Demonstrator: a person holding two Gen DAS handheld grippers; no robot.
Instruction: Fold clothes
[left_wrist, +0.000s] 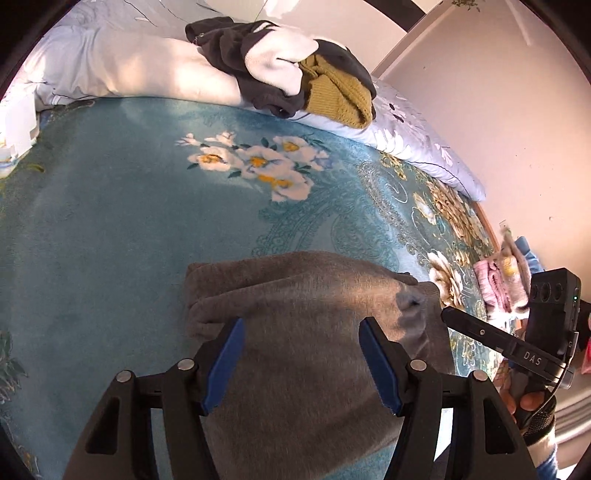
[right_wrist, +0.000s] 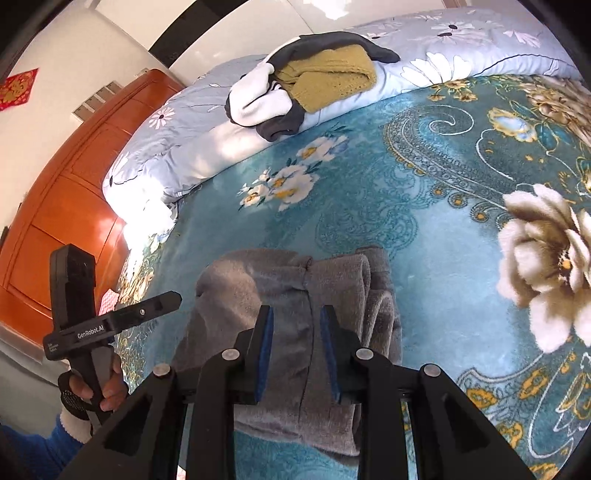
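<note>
A folded, fuzzy grey sweater (right_wrist: 295, 317) lies on plush teal floral blanket (left_wrist: 110, 229); left gripper (left_wrist: 301, 363) gapes wide, right gripper (right_wrist: 297, 350) narrow, both empty.

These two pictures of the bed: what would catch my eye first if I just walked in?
Probably the teal floral blanket covering the bed, with its big cream flower at the right. Next, the folded grey garment lying on it in the foreground, seen between the blue-padded left tongs, which stand open above it. At the back, a heap of dark, white and mustard clothes waits on the pale quilt.
</note>
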